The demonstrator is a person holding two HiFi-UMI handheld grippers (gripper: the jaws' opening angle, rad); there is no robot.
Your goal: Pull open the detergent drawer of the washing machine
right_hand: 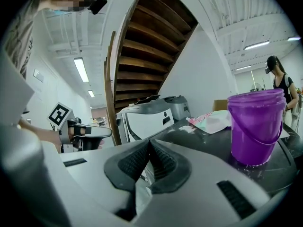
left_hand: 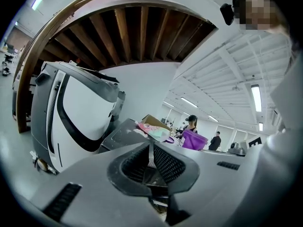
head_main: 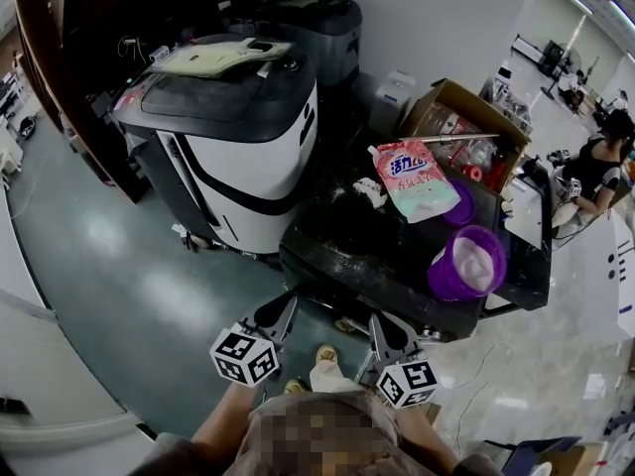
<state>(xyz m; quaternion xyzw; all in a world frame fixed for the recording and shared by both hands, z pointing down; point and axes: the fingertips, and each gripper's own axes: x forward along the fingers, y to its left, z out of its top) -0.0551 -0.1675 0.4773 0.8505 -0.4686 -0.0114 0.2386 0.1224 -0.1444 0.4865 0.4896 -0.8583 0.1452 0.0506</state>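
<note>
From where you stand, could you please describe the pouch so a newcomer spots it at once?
Find the dark machine right of the white one. On its top lies the pouch: flat, pink and pale green, beside the upright purple bucket.

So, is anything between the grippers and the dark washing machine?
Nothing visible. The left gripper and right gripper, both shut and empty, hang short of the washing machine. The purple bucket and detergent pouch sit on its top. The drawer itself is out of sight.

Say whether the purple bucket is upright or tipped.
Upright: the purple bucket stands on its base on the dark machine, rim up.
</note>
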